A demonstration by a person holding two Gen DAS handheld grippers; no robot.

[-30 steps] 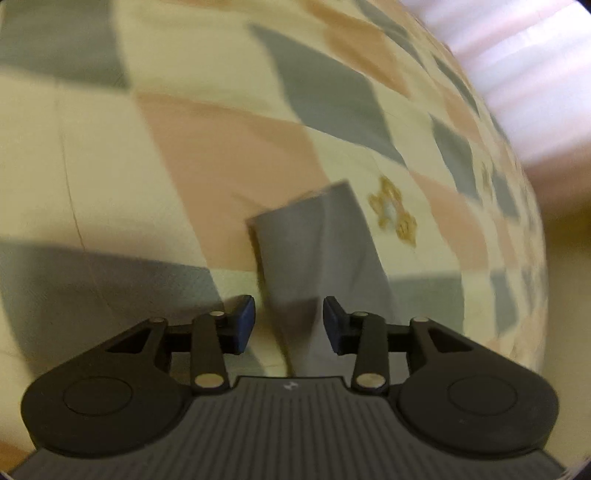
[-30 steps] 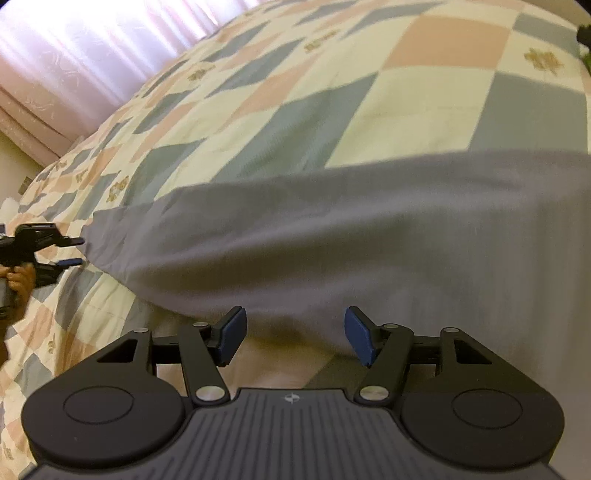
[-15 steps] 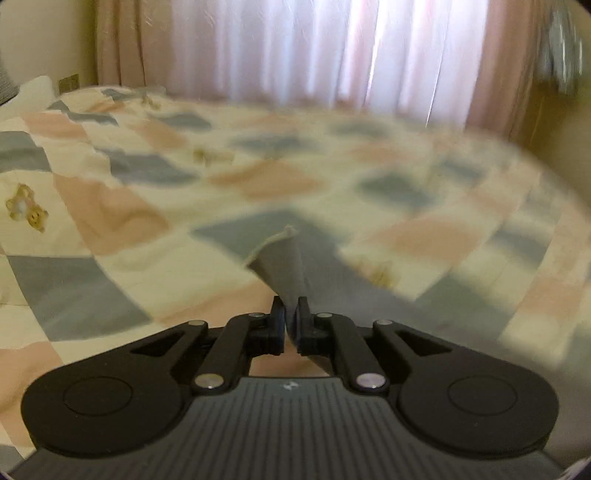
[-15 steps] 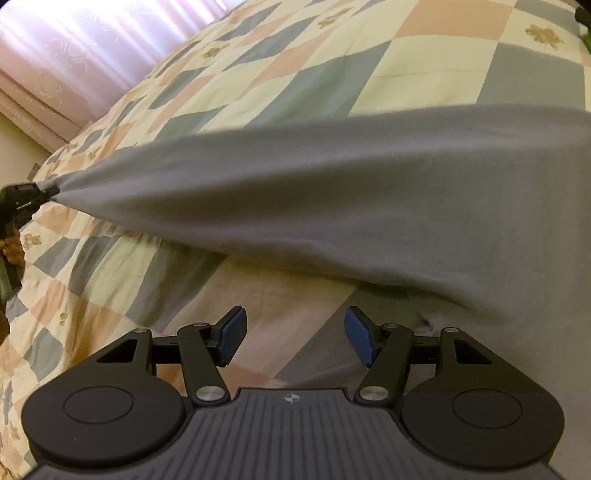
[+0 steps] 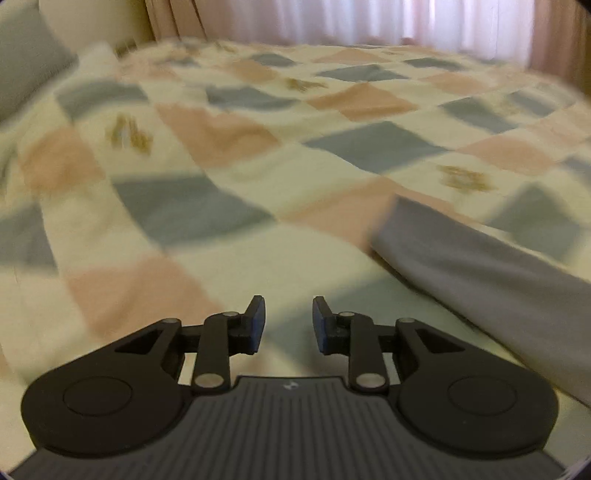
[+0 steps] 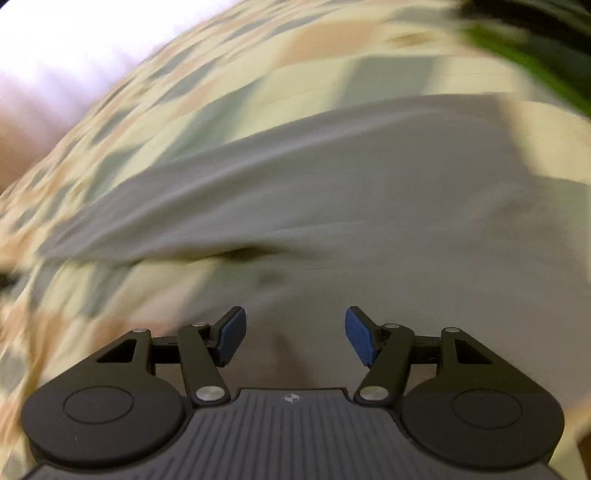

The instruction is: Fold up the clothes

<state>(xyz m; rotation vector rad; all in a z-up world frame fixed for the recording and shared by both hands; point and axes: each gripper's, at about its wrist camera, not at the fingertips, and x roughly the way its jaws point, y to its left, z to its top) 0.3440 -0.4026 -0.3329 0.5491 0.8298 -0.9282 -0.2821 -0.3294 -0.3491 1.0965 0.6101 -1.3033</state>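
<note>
Checked quilt (image 5: 221,206) over a bed, curtains (image 5: 369,18) behind; both views blurred. Grey garment (image 6: 369,192) spread flat on quilt, one long end (image 5: 480,266) reaching out to the side.

Left gripper (image 5: 288,321): jaws moderately apart, nothing held. Right gripper (image 6: 295,332): jaws wide apart, nothing held.

Probably the step in hand: picking the next hold for a fold. Best done by taking an edge or corner, not mid-cloth; pinching both layers; lifting only enough to clear; carrying across flat and setting edge on edge.

Garment end lies right of left jaws, ahead, near but apart; only quilt between those jaws. Right jaws hover over garment body, cloth directly ahead and beneath; contact not clear through blur.
</note>
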